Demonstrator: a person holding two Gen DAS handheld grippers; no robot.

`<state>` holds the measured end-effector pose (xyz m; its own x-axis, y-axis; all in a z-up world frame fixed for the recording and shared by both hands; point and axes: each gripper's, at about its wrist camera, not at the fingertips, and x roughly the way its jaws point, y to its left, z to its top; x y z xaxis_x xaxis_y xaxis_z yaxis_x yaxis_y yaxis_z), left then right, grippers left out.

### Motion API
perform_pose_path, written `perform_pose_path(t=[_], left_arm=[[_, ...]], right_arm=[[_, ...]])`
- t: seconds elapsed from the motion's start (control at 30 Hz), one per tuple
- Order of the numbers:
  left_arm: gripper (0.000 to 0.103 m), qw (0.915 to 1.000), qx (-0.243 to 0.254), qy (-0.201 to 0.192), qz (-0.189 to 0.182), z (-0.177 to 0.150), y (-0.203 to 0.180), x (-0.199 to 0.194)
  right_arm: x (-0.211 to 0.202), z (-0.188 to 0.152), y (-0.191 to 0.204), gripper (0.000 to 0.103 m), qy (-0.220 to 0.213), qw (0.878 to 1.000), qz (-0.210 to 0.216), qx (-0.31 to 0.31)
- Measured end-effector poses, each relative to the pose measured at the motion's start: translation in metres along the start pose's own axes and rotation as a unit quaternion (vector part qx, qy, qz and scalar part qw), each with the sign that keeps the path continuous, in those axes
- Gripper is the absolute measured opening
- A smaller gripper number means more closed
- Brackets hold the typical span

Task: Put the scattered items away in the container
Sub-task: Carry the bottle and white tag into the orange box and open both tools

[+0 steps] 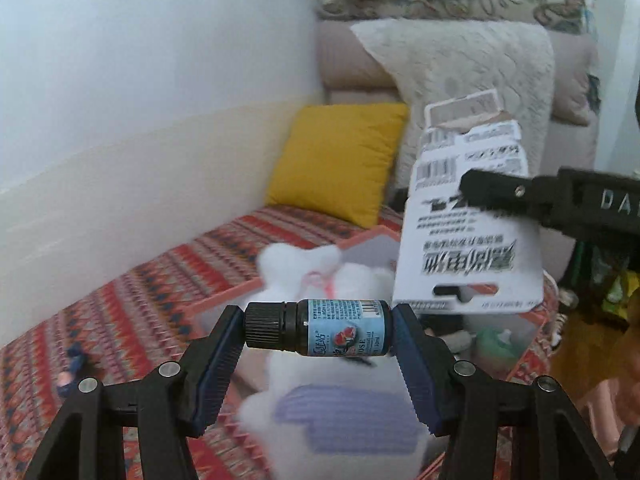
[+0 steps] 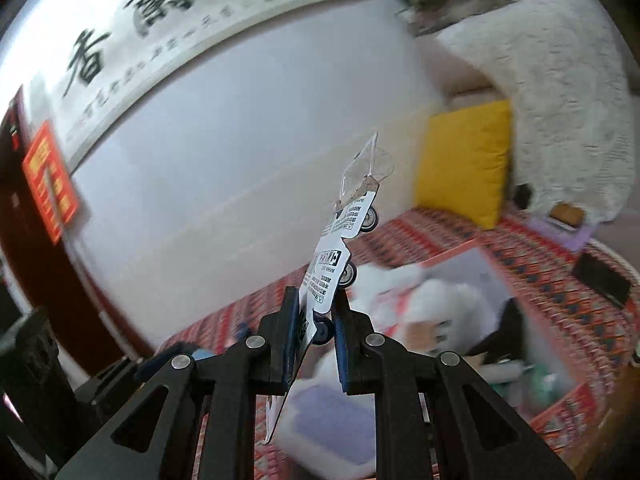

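Above the pink-rimmed container (image 1: 224, 300) on the patterned bedcover (image 1: 132, 312), the left gripper (image 1: 318, 334) clamps a small dark bottle (image 1: 318, 332) sideways; to its right, the right gripper (image 2: 316, 332) pinches a battery card (image 2: 332, 264).

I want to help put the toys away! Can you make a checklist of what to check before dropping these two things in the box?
1. Left gripper clamps the small dark glass bottle with blue label end to end: ok.
2. Right gripper pinches the white printed blister card: ok.
3. Pink-rimmed plastic box lies below both: ok.
4. Free room beside the white plush toy: cannot tell.
5. Picture sharpness: not ok, blurred.
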<state>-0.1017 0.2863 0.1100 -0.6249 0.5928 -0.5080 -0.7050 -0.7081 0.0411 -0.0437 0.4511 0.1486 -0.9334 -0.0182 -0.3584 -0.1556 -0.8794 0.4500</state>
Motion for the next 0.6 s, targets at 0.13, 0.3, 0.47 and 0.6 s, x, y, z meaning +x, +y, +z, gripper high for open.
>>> perform_pose_path(t=[0.13, 0.3, 0.47, 0.6], left_arm=[[0.064, 0.9996, 0.008, 0.02, -0.02, 0.005, -0.023, 0.035], [0.064, 0.9984, 0.014, 0.045, -0.032, 0.002, -0.044, 0.074], [0.091, 0.9979, -0.016, 0.06, -0.016, -0.004, -0.038, 0.09], [0.099, 0.9985, -0.04, 0.038, -0.001, -0.003, -0.023, 0.078]], right_arm=[[-0.003, 0.012, -0.052, 0.017, -0.004, 0.999, -0.026, 0.033], [0.017, 0.006, -0.092, 0.017, 0.03, 0.997, -0.049, 0.049], [0.055, -0.014, -0.112, 0.03, 0.114, 0.99, -0.06, 0.056], [0.06, -0.016, -0.121, 0.083, 0.122, 0.985, -0.118, 0.034]])
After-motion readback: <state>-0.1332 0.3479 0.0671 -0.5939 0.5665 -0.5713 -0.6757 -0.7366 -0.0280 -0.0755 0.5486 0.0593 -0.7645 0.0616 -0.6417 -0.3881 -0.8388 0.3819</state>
